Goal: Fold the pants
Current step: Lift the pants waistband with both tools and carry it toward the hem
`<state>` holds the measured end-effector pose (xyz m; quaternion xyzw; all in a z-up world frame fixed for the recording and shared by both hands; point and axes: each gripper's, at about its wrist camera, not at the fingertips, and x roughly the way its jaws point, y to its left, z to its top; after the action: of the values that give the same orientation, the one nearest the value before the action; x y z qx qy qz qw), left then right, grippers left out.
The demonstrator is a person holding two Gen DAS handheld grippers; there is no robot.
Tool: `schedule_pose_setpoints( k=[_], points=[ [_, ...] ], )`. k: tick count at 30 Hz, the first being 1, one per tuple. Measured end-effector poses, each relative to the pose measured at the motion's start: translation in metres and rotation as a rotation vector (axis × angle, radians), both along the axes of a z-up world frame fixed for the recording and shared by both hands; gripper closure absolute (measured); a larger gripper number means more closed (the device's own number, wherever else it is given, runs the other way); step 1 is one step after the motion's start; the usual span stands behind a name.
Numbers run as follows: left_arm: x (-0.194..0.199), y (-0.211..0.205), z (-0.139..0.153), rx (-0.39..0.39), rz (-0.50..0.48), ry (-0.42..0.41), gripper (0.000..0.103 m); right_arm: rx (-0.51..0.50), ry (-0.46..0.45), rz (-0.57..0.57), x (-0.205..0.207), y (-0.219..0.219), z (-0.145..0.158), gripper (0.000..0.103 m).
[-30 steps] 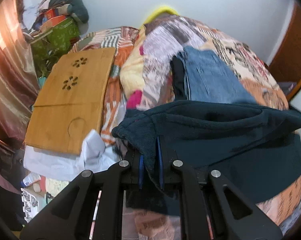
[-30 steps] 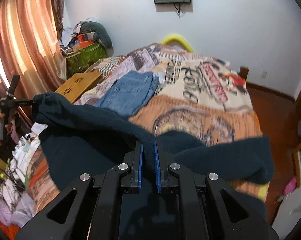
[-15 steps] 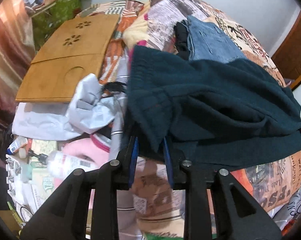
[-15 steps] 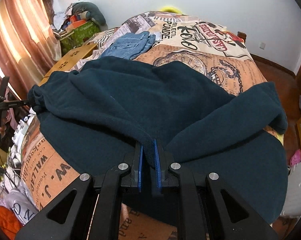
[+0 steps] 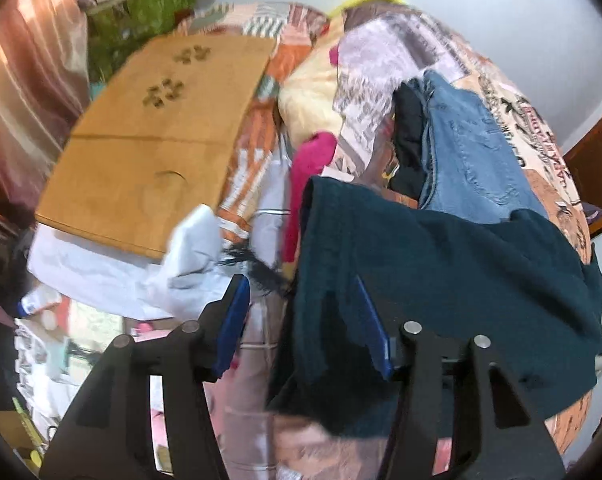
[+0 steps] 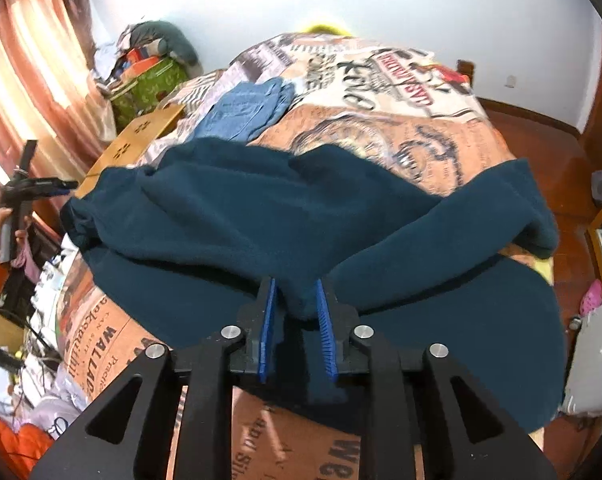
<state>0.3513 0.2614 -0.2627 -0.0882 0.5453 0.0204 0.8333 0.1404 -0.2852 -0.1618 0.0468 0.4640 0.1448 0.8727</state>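
Observation:
Dark teal fleece pants [image 6: 285, 216] lie folded over on the patterned bedspread [image 6: 401, 136]; they also show in the left wrist view [image 5: 441, 272]. My left gripper [image 5: 301, 320] is open, its blue pads wide apart, with the pants' edge hanging loose between them. It also shows at the far left of the right wrist view [image 6: 41, 188], beside the pants' left end. My right gripper [image 6: 295, 320] is open, its pads spread on either side of a fold of the pants at the bed's near edge.
Folded blue jeans [image 6: 245, 110] lie further up the bed, also seen in the left wrist view [image 5: 469, 152]. A wooden lap board [image 5: 157, 136] lies to the left. A green bag [image 6: 149, 84] and clutter [image 5: 61, 320] fill the floor on the left.
Both grippers lowered the pants onto the bed and opened. The cloth that was clamped in each now lies loose between the pads. The left gripper has tilted up.

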Motion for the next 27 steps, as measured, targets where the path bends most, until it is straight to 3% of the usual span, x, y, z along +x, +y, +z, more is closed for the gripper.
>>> schedule_pose_setpoints(
  k=[4,9,12,15,16,22,27],
  points=[
    [0.017,-0.010,-0.034,0.015,0.001,0.067,0.049,-0.014,-0.015,-0.051,-0.002,-0.017,0.006,0.084],
    [0.016,-0.009,-0.038,0.020,0.028,0.054,0.050,-0.057,-0.018,-0.129,0.010,-0.044,0.003,0.073],
    [0.013,-0.017,-0.025,0.092,0.024,0.040,0.050,-0.062,-0.028,-0.184,0.028,-0.062,0.001,0.066],
    [0.006,-0.033,0.002,0.148,0.005,-0.028,0.049,-0.090,-0.038,-0.245,0.048,-0.078,-0.001,0.045],
    [0.005,-0.039,0.009,0.156,-0.002,-0.046,0.049,-0.107,-0.044,-0.265,0.057,-0.083,-0.003,0.042],
    [-0.001,-0.091,0.048,0.170,-0.065,-0.157,0.038,-0.114,-0.008,-0.299,0.108,-0.110,-0.030,0.042],
    [0.005,-0.146,0.042,0.111,-0.166,-0.149,0.037,-0.053,0.096,-0.334,0.132,-0.125,-0.069,0.042]
  ],
)
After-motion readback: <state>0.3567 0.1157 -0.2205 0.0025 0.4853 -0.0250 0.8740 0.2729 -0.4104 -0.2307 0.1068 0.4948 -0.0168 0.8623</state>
